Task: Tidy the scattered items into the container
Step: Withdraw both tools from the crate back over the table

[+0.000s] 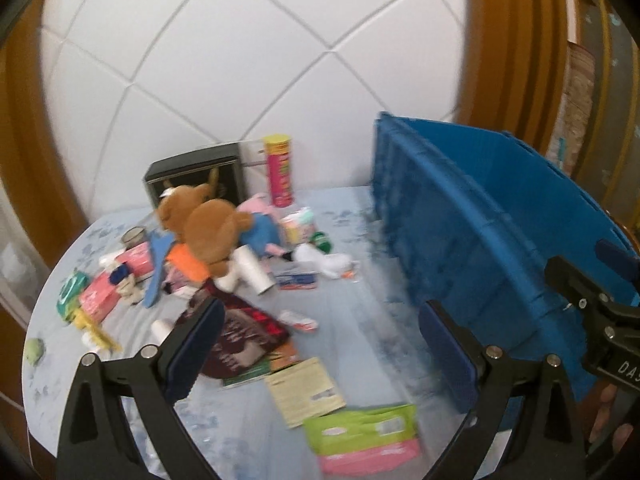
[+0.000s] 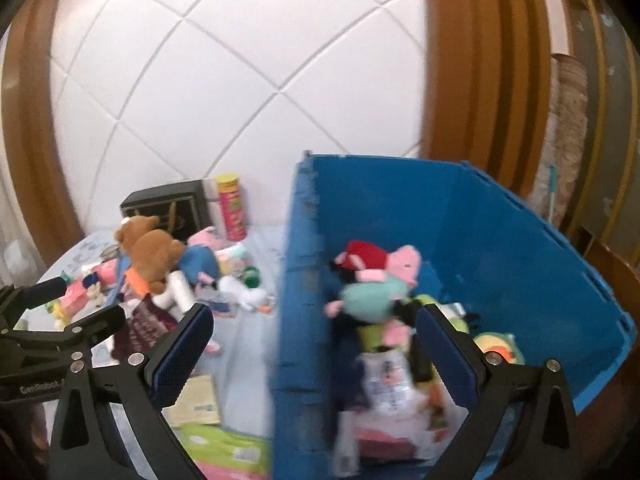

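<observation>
Scattered items lie on a light blue sheet (image 1: 360,300): a brown teddy bear (image 1: 208,228), a pink crisp can (image 1: 280,172), a white roll (image 1: 252,272), a dark maroon packet (image 1: 244,332), a beige leaflet (image 1: 304,392) and a green-and-pink wipes pack (image 1: 364,436). The blue crate (image 1: 480,220) stands to their right. My left gripper (image 1: 320,340) is open above the sheet, with nothing between its pads. My right gripper (image 2: 316,352) is open and empty above the crate's (image 2: 500,232) near left wall. Plush toys (image 2: 372,292) and packets lie inside the crate.
A black box (image 1: 196,172) leans on the white padded headboard (image 1: 240,60) behind the pile. Brown wooden frames flank the headboard. A blue comb (image 1: 158,264) and pink boxes (image 1: 100,296) lie at the left. Each gripper shows at the edge of the other's view.
</observation>
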`<state>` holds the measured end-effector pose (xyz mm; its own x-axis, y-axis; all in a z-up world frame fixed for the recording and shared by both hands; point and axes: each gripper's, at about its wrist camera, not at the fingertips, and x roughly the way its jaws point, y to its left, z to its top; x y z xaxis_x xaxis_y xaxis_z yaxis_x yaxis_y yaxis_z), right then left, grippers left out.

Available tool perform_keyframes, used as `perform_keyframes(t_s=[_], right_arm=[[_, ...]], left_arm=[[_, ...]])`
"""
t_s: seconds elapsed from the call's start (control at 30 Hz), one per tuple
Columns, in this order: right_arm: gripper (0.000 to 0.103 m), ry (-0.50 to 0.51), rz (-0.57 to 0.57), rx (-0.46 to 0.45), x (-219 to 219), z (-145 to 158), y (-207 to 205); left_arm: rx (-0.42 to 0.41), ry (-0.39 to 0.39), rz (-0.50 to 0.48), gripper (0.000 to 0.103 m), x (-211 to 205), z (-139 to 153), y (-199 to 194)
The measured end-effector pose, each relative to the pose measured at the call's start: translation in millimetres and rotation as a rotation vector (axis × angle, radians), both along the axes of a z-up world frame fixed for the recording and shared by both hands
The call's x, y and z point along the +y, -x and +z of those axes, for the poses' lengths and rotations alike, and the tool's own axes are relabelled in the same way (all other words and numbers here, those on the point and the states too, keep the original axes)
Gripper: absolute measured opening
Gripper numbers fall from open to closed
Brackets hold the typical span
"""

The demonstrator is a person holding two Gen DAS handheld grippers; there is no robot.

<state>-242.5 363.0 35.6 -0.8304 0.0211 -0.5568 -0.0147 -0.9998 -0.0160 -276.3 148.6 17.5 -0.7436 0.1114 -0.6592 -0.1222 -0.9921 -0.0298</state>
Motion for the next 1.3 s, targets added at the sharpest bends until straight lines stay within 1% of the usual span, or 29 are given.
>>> perform_keyframes(t_s=[0.17, 0.3, 0.43, 0.57, 0.67, 0.8, 0.93, 1.03, 1.2, 1.3], right_arm=[[0.103, -0.011, 0.038, 0.013, -72, -3, -4], [0.103, -0.015, 0.072, -0.011, -126, -17, -4], [0.103, -0.004, 0.097, -0.051, -172, -39, -6], [0.103, 0.008, 0.113, -0.12, -207, -72, -7], [0.103, 0.006, 0.112, -0.184, -220, -96, -4], [0.103, 0.003, 0.113, -0.245, -226, -124, 6], [0.103, 0.022, 0.12, -0.33, -227, -160, 25], [0.103, 0.034, 0.134, -0.397, -230, -185, 43], [0.103, 0.05, 0.167, -0.431, -235, -202, 67], [0.103, 0.064, 0.17, -0.437, -234, -207, 81]], left_arm=[[-0.012, -0.007, 0.045, 0.099, -70, -13, -9], [-0.031, 0.003, 0.066, 0.099, -122, -27, -19], [-0.052, 0.023, 0.082, 0.099, -165, -45, -28], [-0.119, 0.024, 0.107, 0.099, -206, -78, -31], [-0.174, 0.03, 0.13, 0.099, -223, -102, -28], [-0.245, 0.024, 0.153, 0.099, -239, -135, -20], [-0.304, 0.016, 0.165, 0.099, -245, -162, -10], [-0.335, 0.034, 0.172, 0.099, -250, -179, 0], [-0.371, 0.041, 0.195, 0.099, -253, -196, 18], [-0.367, 0.037, 0.181, 0.099, -252, -205, 26]])
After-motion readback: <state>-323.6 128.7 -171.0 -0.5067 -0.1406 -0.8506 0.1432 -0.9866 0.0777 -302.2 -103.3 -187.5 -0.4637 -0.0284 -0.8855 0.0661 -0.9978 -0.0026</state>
